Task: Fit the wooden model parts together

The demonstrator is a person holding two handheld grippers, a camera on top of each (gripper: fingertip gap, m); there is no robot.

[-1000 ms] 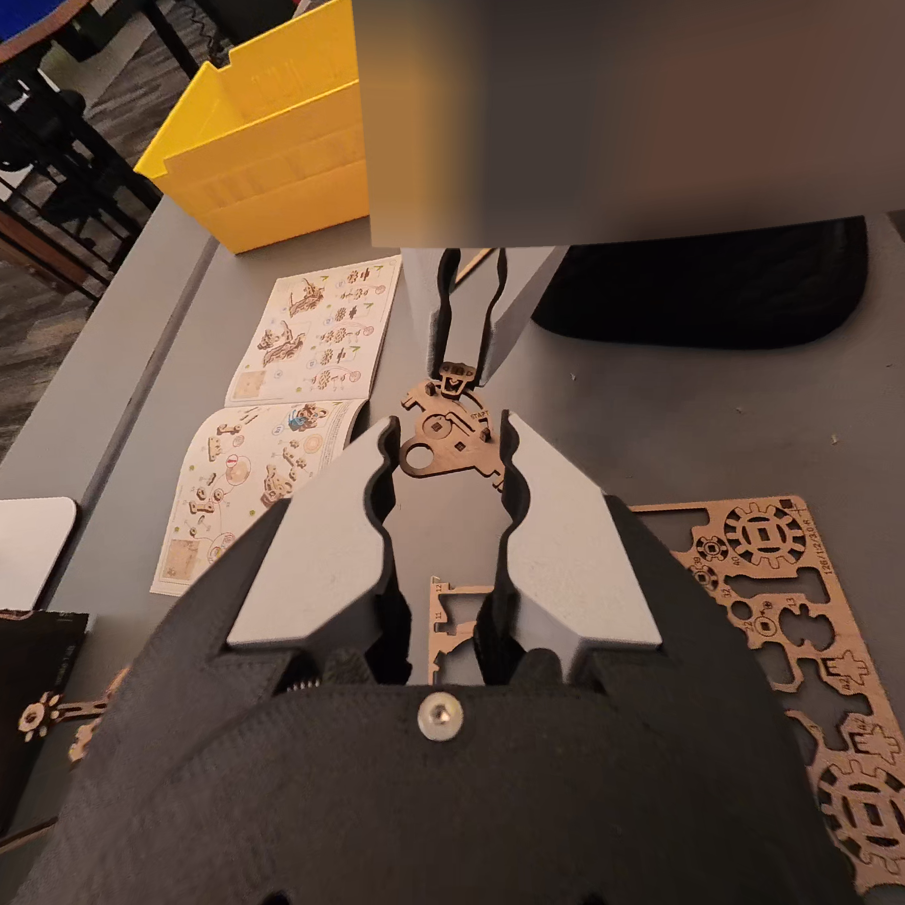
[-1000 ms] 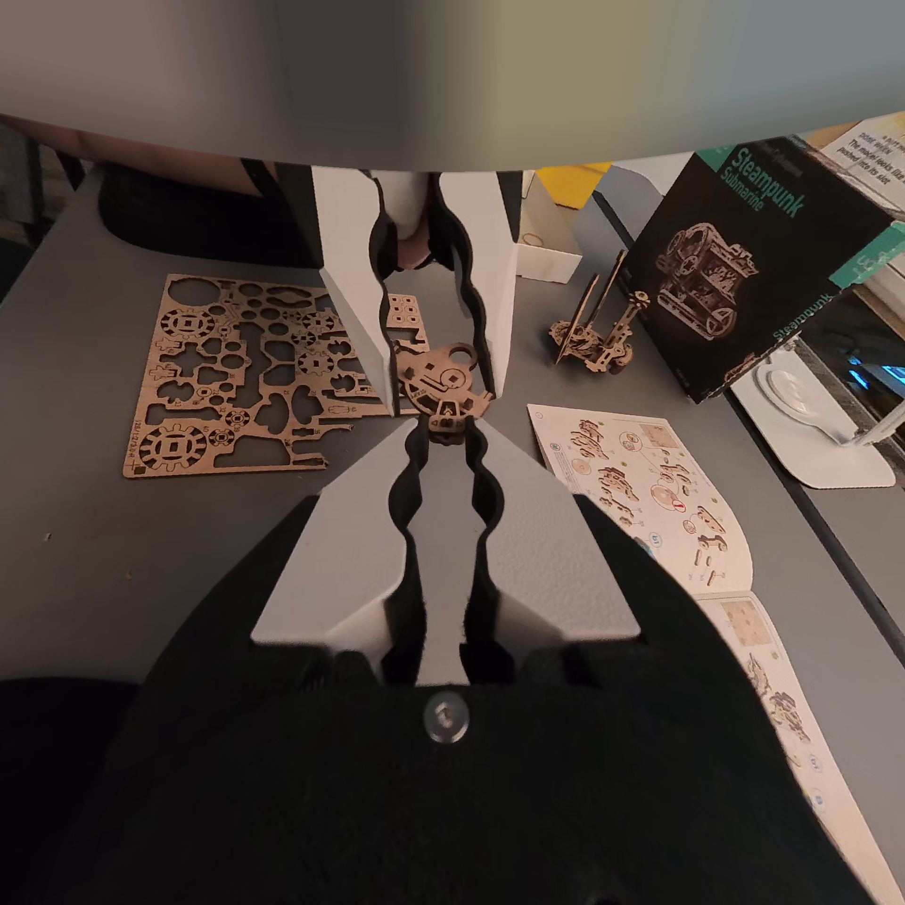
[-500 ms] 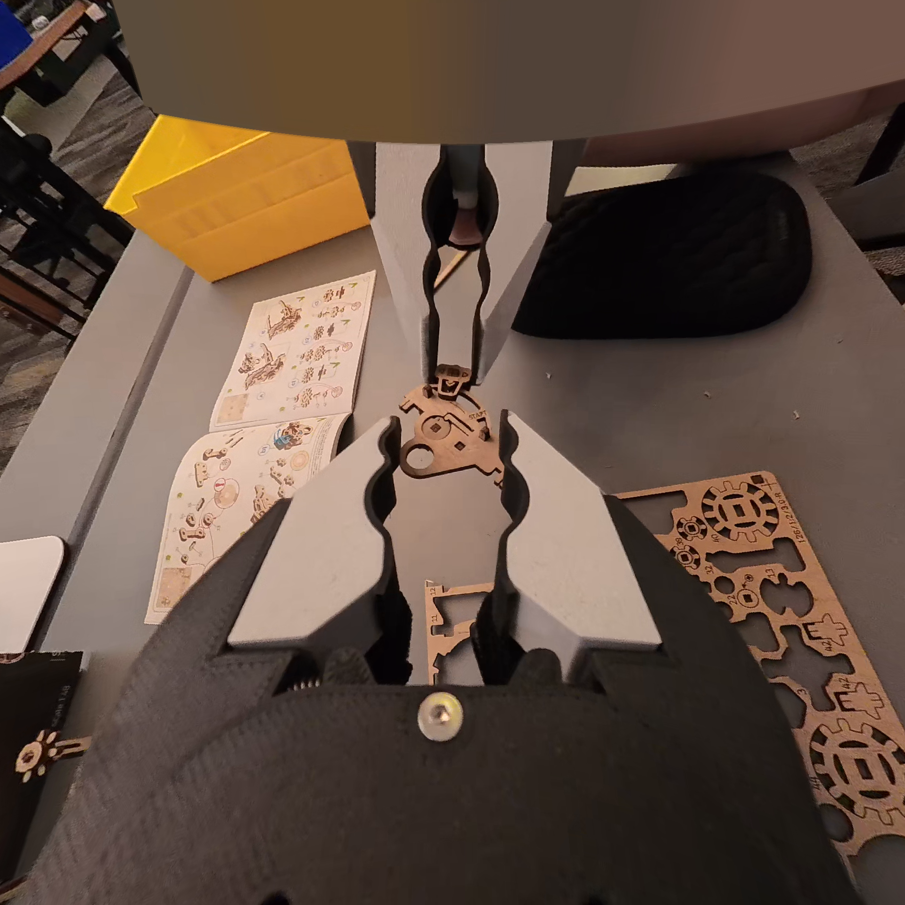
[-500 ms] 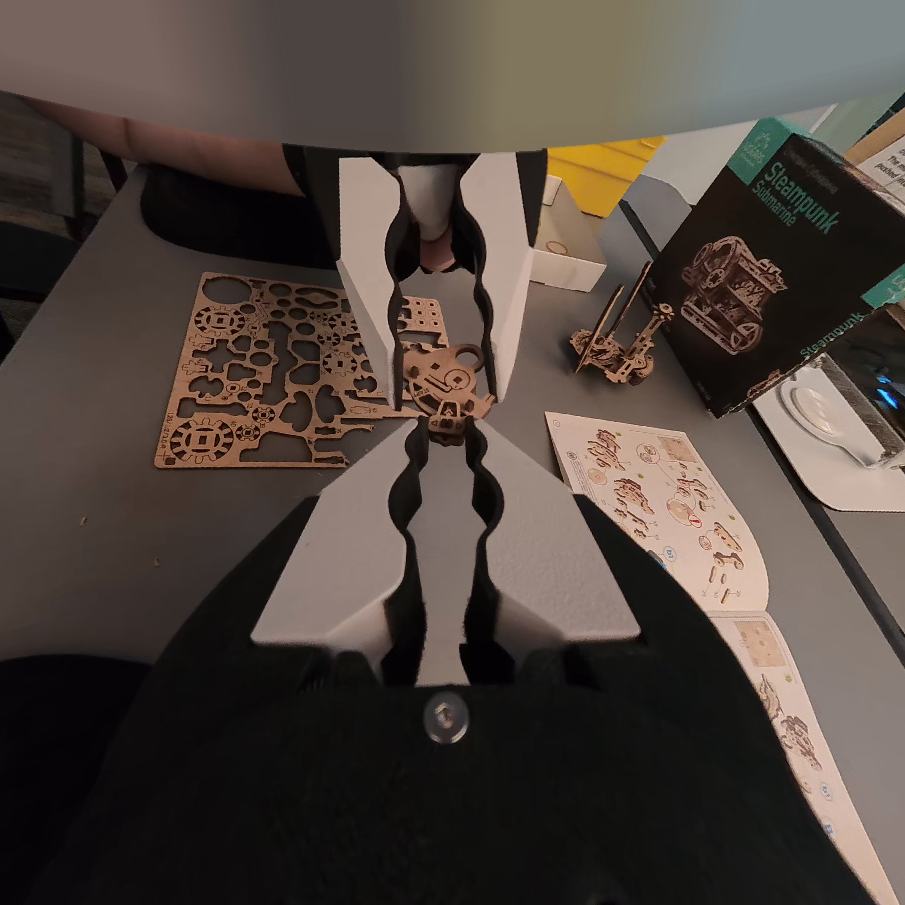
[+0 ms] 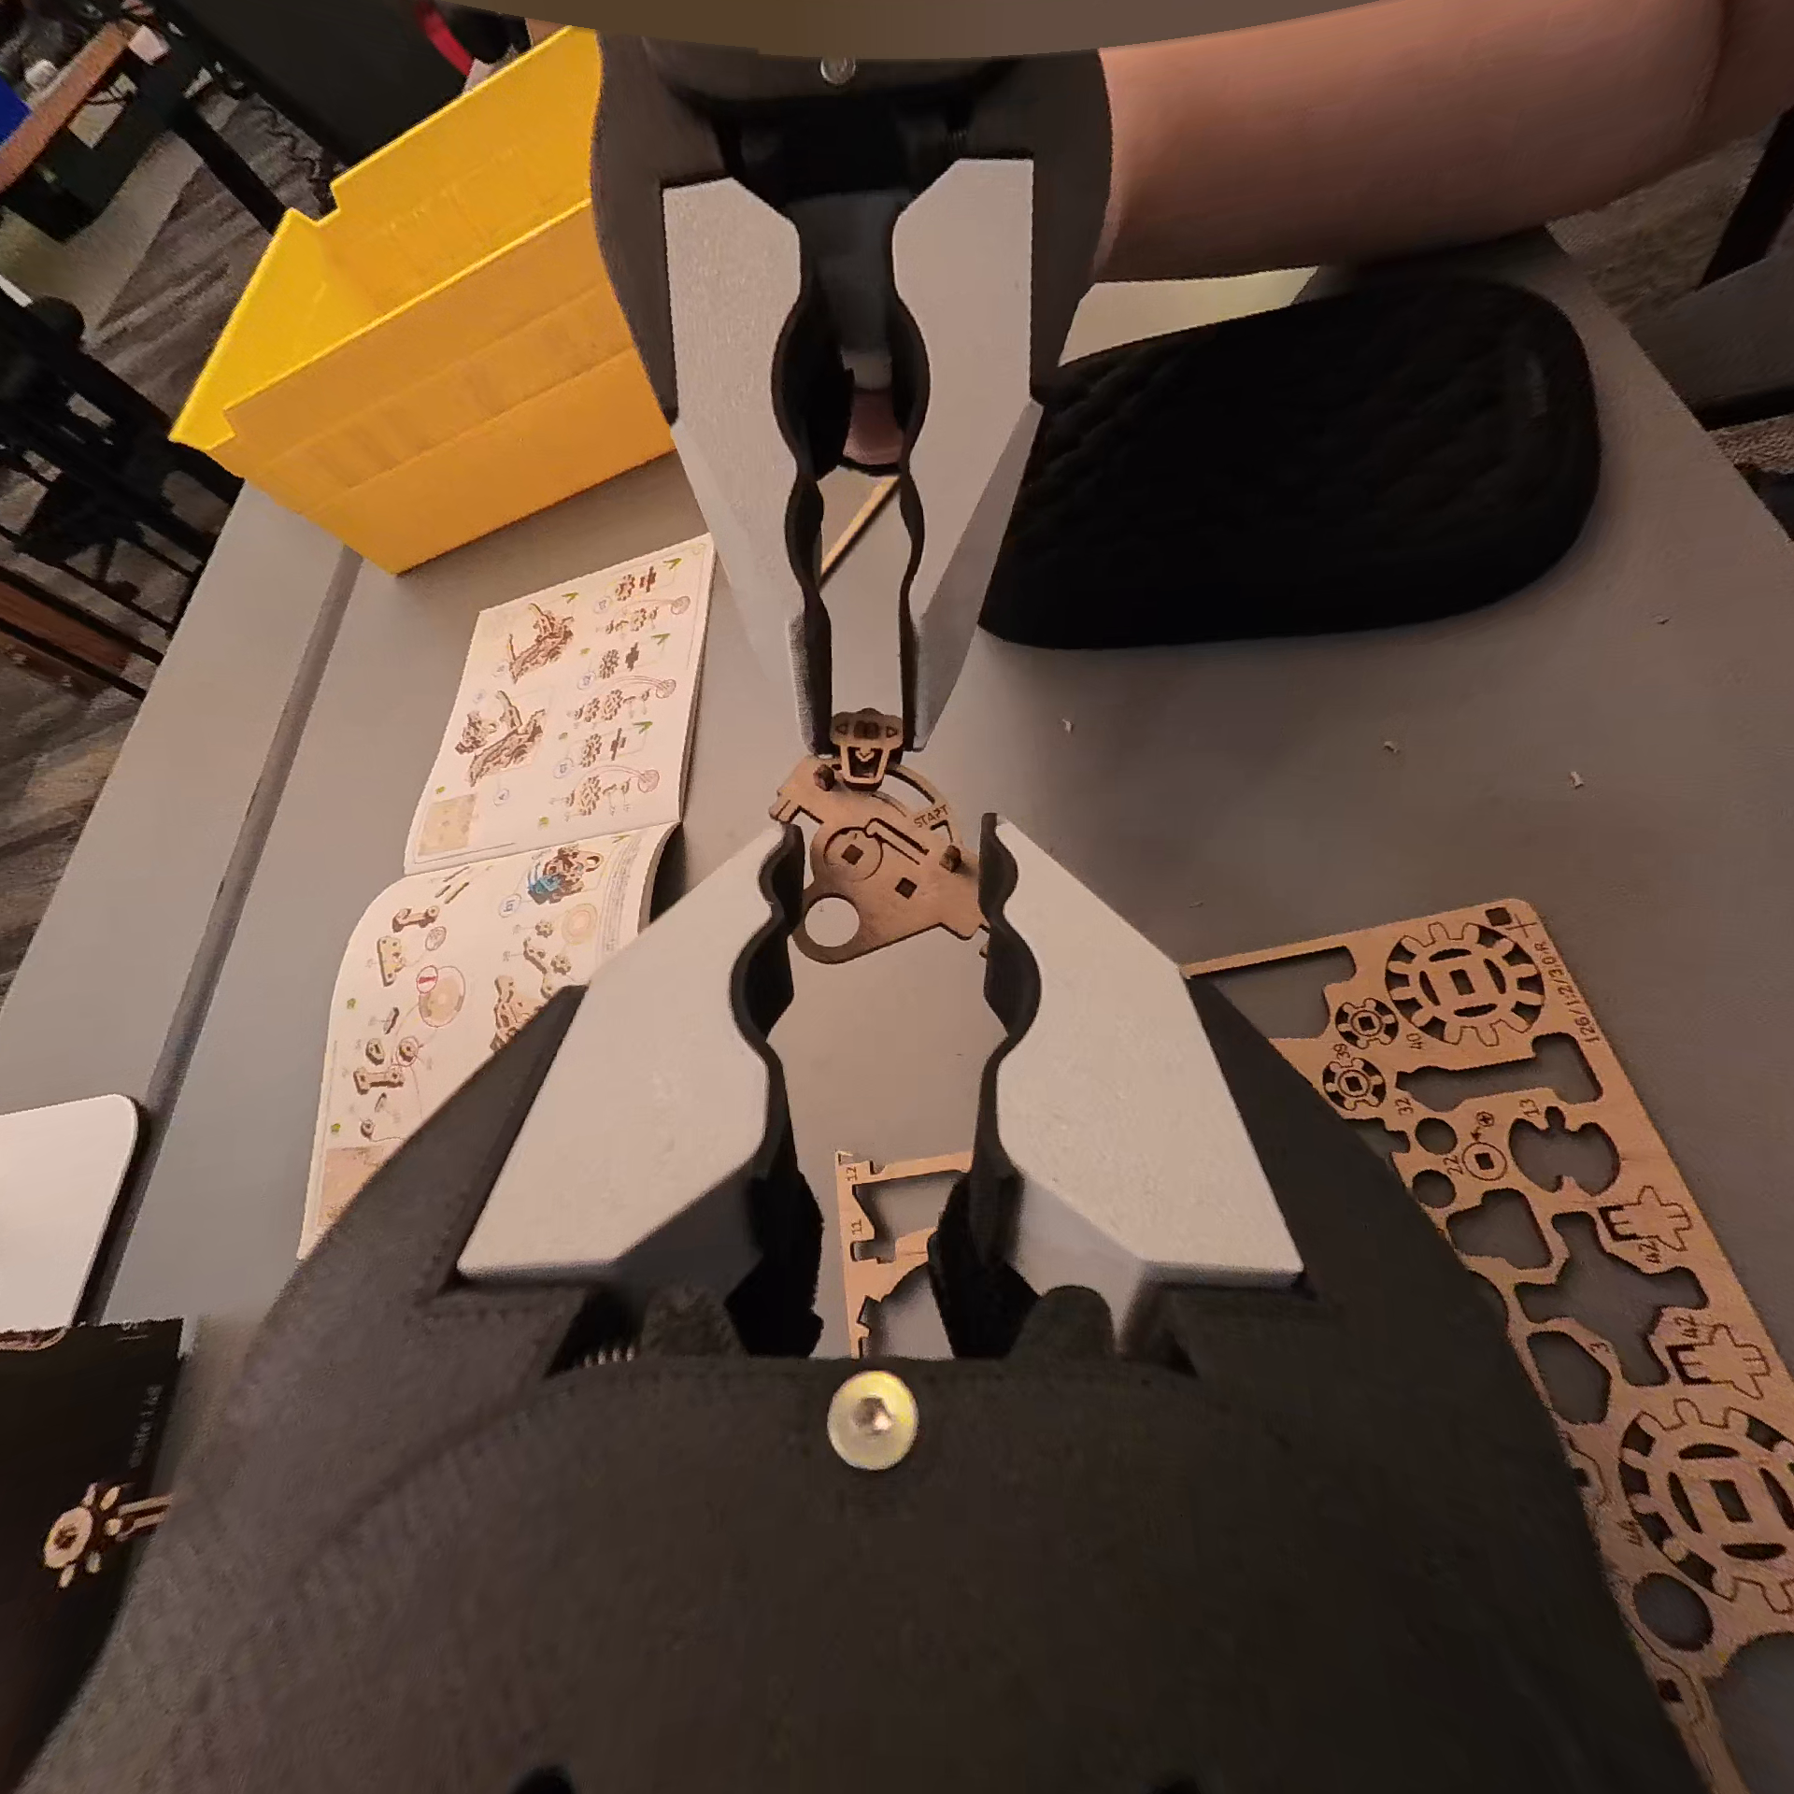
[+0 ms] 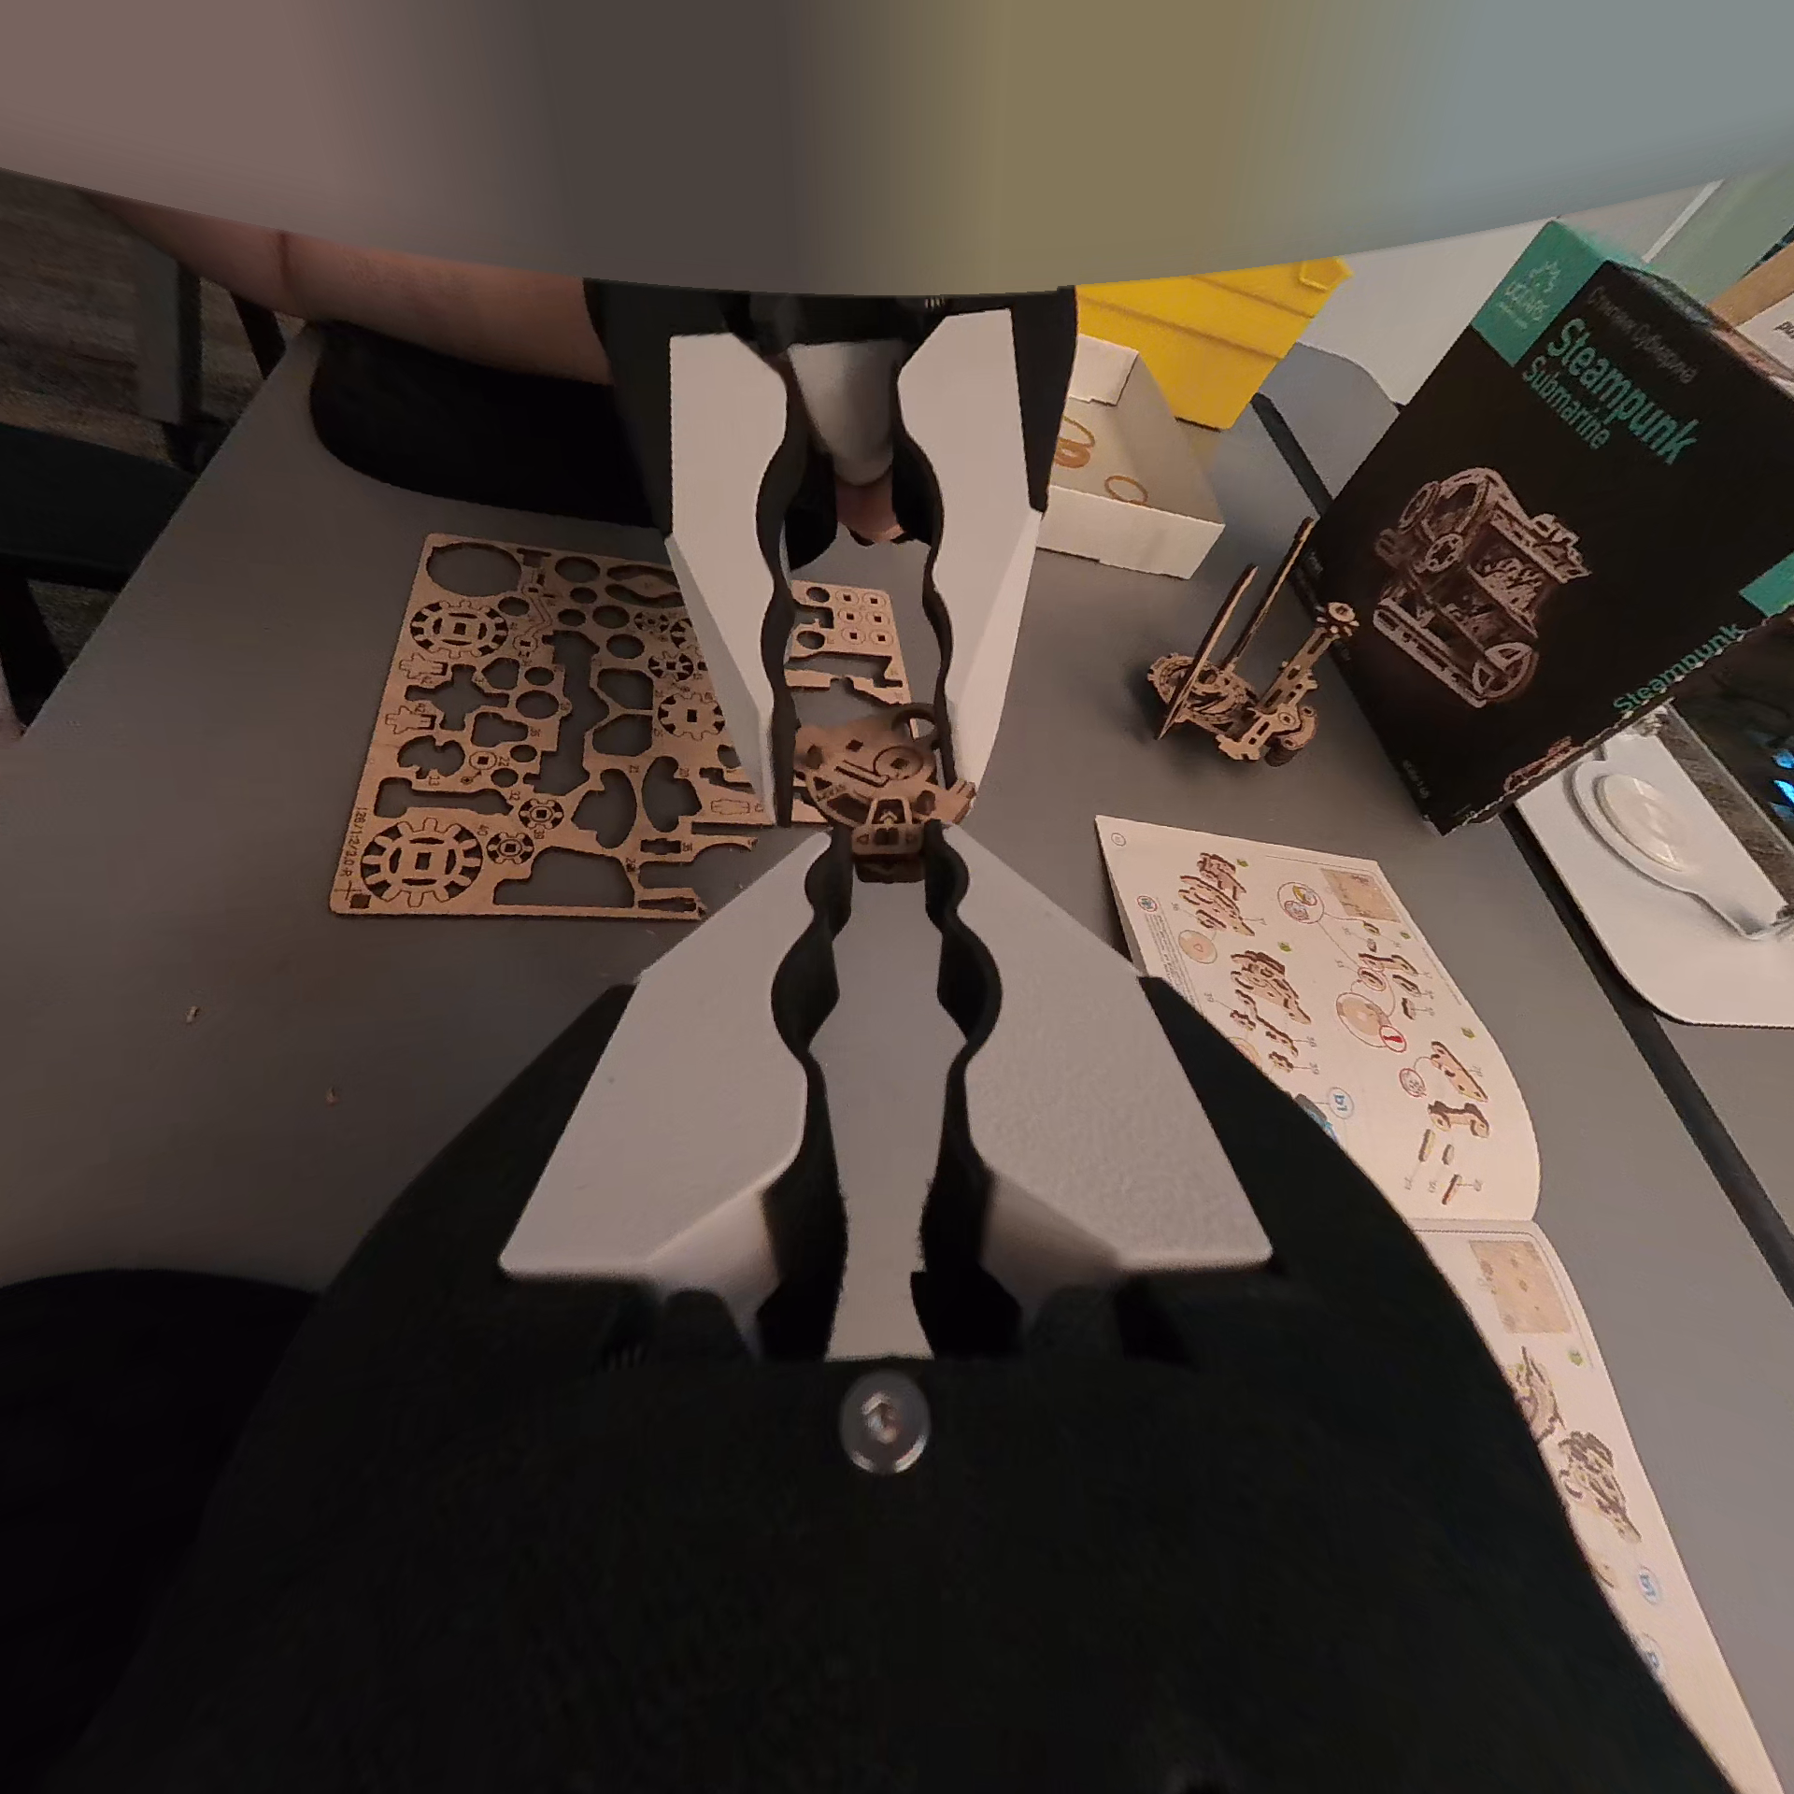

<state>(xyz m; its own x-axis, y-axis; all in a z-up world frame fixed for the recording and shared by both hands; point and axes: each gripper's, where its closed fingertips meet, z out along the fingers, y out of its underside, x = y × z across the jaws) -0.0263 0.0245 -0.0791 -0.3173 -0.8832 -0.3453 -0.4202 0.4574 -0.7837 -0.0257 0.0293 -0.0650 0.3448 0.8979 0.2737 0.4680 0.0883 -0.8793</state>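
Observation:
My left gripper (image 5: 883, 840) is shut on a flat wooden plate (image 5: 893, 888) with a round hole and an arc slot, held above the grey table (image 5: 1262, 777). My right gripper (image 6: 881, 843) faces it and is shut on a small wooden part (image 6: 885, 854). That small part (image 5: 867, 752) touches the plate's far edge. In the right wrist view the plate (image 6: 859, 767) sits between the left gripper's fingers (image 6: 738, 582). In the left wrist view the right gripper (image 5: 871, 743) comes in from the top.
A punched wooden parts sheet (image 5: 1456, 1116) lies on the right, an open instruction booklet (image 5: 563, 699) on the left. A yellow bin (image 5: 437, 369) and a black pad (image 5: 1311, 466) sit at the back. A part-built model (image 6: 1243, 680) stands by a dark kit box (image 6: 1573, 544). My left and right fingertips are right by each other. From either gripper's tips it is about 25 centimeters to the part-built model (image 6: 1243, 680).
Both grippers keep their grip and the two parts stay pressed together. The pair has shifted over the table, and the opposite gripper now shows more fully in each view.

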